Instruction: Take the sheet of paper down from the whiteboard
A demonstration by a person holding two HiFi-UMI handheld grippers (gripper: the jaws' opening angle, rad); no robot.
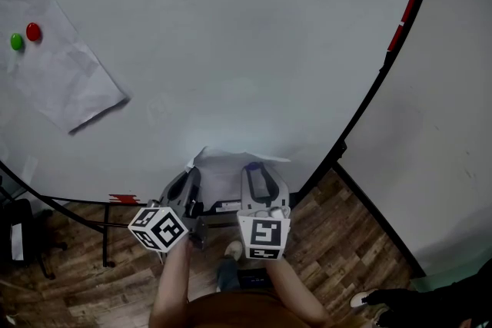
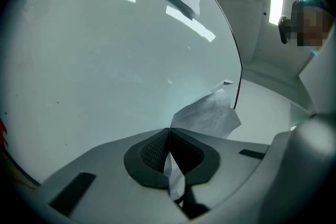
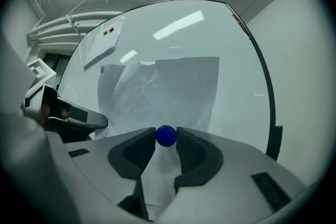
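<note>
A white sheet of paper (image 1: 224,170) lies against the whiteboard (image 1: 231,34) at its lower edge, right in front of both grippers. My left gripper (image 1: 187,188) is shut on the sheet's left edge, and the paper (image 2: 208,113) runs out from between the closed pads (image 2: 152,152). My right gripper (image 1: 258,179) is shut on a round blue magnet (image 3: 166,136) that sits over the lower middle of the sheet (image 3: 163,86). I cannot tell whether the magnet still touches the paper.
A second creased sheet (image 1: 54,61) hangs at the board's upper left under a green magnet (image 1: 16,41) and a red magnet (image 1: 33,31). The board's black frame (image 1: 377,88) curves down the right, beside a pale wall (image 1: 446,127). Stand legs (image 1: 104,230) and wood floor (image 1: 338,242) are below.
</note>
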